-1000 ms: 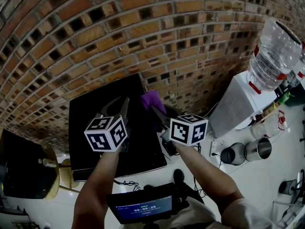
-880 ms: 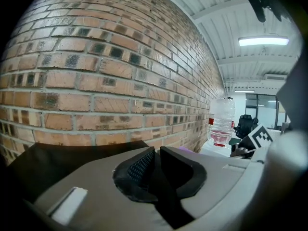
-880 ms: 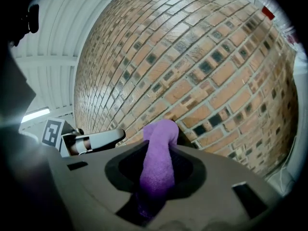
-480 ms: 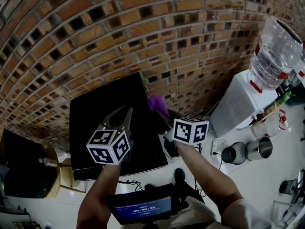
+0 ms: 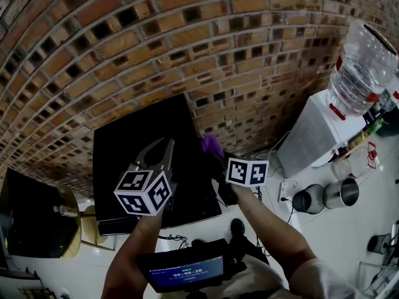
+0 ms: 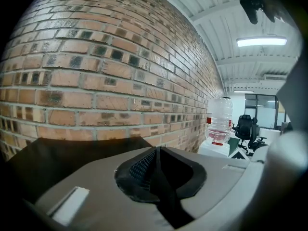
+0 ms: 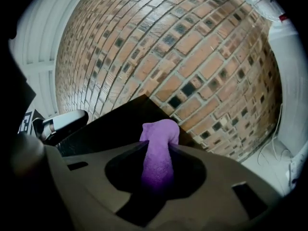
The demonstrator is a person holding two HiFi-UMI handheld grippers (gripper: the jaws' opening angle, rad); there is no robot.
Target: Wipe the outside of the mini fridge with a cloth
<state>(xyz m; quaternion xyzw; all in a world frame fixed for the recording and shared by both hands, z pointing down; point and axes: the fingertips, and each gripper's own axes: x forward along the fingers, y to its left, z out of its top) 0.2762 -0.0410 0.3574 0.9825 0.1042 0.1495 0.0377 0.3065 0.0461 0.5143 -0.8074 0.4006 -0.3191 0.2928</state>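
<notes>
now purple bunched cloth clamped in right gripper beside black mini fridge; left gripper closed, empty.

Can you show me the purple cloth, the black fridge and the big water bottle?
purple cloth [image 7: 158, 150]: right gripper view, its bunched middle.
black fridge [image 5: 115, 148]: head view, its bare top.
water bottle [image 5: 360, 67]: head view, its clear body.
</notes>
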